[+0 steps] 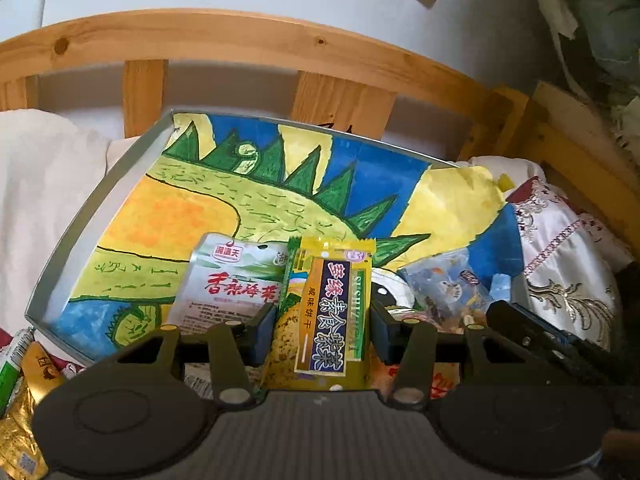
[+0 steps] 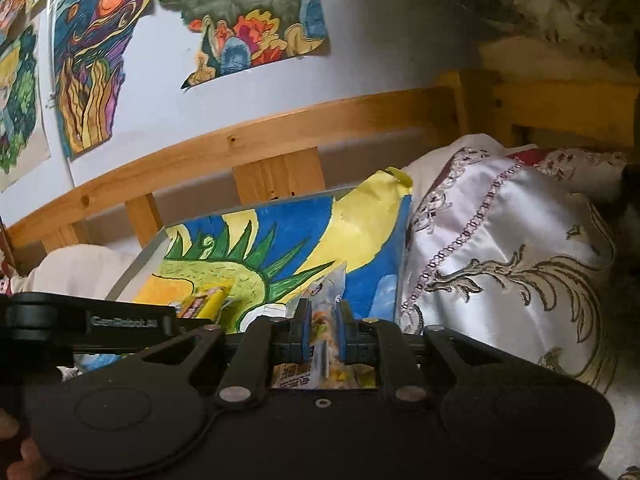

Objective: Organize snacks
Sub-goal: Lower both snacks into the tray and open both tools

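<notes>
A shallow grey tray (image 1: 80,220) lined with a dinosaur drawing lies on the bed. My left gripper (image 1: 324,332) is shut on a yellow biscuit packet (image 1: 328,280), held upright over the tray's near end. A white packet with red characters (image 1: 232,280) lies in the tray just left of it. In the right wrist view my right gripper (image 2: 323,332) is shut on a clear bluish snack packet (image 2: 328,284), pinched edge-on between narrow jaws over the tray's right end (image 2: 136,264). The same bluish packet (image 1: 448,284) shows to the right in the left wrist view. The yellow packet (image 2: 204,300) shows at left.
A wooden bed rail (image 1: 240,36) runs behind the tray. An embroidered satin pillow (image 2: 520,260) lies against the tray's right side. Gold wrappers (image 1: 16,420) and a green tube (image 1: 10,376) lie outside the tray's near left corner. Drawings (image 2: 92,60) hang on the wall.
</notes>
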Available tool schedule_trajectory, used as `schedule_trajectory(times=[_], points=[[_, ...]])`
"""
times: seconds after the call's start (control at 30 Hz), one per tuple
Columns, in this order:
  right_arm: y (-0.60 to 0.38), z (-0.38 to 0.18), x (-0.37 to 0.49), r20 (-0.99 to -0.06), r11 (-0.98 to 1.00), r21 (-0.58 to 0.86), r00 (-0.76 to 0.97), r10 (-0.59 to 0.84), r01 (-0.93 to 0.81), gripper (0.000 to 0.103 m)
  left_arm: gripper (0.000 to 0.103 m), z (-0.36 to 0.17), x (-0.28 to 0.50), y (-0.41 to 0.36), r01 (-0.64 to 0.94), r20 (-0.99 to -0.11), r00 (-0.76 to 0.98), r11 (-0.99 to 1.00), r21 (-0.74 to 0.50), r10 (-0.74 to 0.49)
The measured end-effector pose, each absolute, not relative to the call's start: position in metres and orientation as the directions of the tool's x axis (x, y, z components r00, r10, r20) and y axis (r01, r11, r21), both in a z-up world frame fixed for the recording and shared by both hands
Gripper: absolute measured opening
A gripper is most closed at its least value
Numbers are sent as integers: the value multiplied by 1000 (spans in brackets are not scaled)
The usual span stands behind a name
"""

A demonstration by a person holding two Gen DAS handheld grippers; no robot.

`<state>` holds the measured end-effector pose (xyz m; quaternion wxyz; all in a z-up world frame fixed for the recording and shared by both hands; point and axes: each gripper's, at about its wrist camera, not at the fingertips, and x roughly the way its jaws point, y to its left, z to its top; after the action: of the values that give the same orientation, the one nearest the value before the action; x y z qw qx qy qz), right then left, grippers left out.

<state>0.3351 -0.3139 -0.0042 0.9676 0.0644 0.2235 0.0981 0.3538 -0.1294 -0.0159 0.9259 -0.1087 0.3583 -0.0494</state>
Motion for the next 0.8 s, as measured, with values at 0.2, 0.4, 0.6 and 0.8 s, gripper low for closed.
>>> schedule_trajectory(times=[0.2,0.4,0.6,0.8], points=[[-311,-3,334,-428,974,155,877,218,-166,30,55,-19,356,-124,-10,-657,738,971,-240,-155],[-307,1,327,-413,977,121,886,211,-176,51,77,-8,344,-113,-38,-633,763,968,-247,-131],[-300,11,313,-370,975,93,902,220,-200,73,94,8,322,-93,-71,-592,801,970,-232,-83],[-289,22,285,-336,965,52,906,259,-256,93,102,26,289,-71,-104,-557,830,968,-227,-41]])
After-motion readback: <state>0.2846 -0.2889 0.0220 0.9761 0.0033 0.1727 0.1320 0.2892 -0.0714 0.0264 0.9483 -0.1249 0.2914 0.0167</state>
